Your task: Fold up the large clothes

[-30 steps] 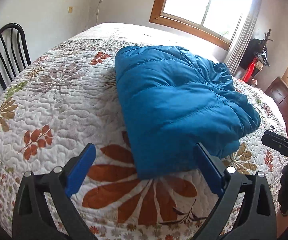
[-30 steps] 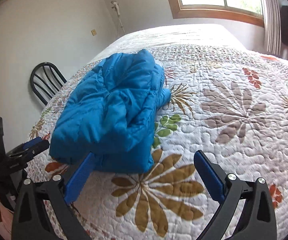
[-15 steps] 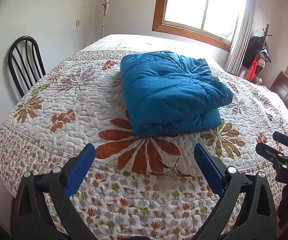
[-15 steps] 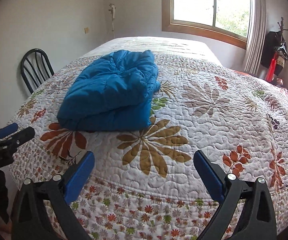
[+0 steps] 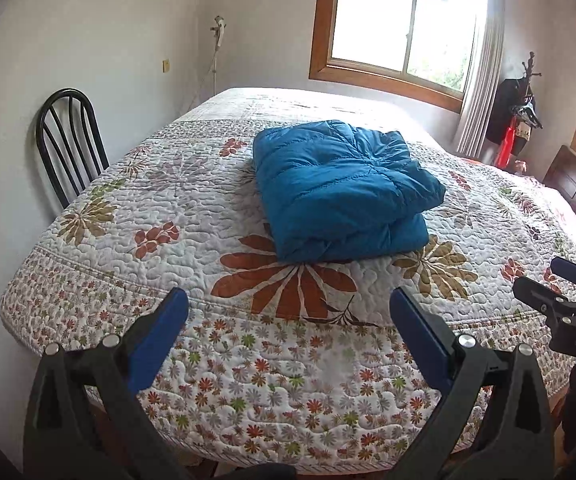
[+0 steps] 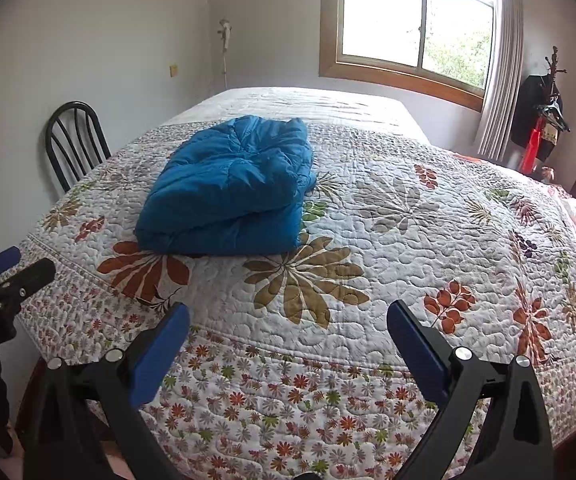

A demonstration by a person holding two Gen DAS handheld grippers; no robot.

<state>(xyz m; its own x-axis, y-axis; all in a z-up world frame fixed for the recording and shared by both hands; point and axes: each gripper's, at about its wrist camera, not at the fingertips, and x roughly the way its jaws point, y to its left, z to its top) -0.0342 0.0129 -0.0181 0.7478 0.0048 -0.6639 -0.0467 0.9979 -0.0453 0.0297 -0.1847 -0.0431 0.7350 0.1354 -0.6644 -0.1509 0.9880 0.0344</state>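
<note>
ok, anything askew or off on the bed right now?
Nothing much. The blue puffer jacket lies folded in a compact bundle on the quilt, top layer slightly skewed over the bottom one at the near right corner. Both tongs, left and right, are open, empty and clear of it.

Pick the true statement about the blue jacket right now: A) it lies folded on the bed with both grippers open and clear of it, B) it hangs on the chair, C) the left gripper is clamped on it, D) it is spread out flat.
A: the jacket sits folded on the bed, apart from the open left gripper and right gripper.
</note>
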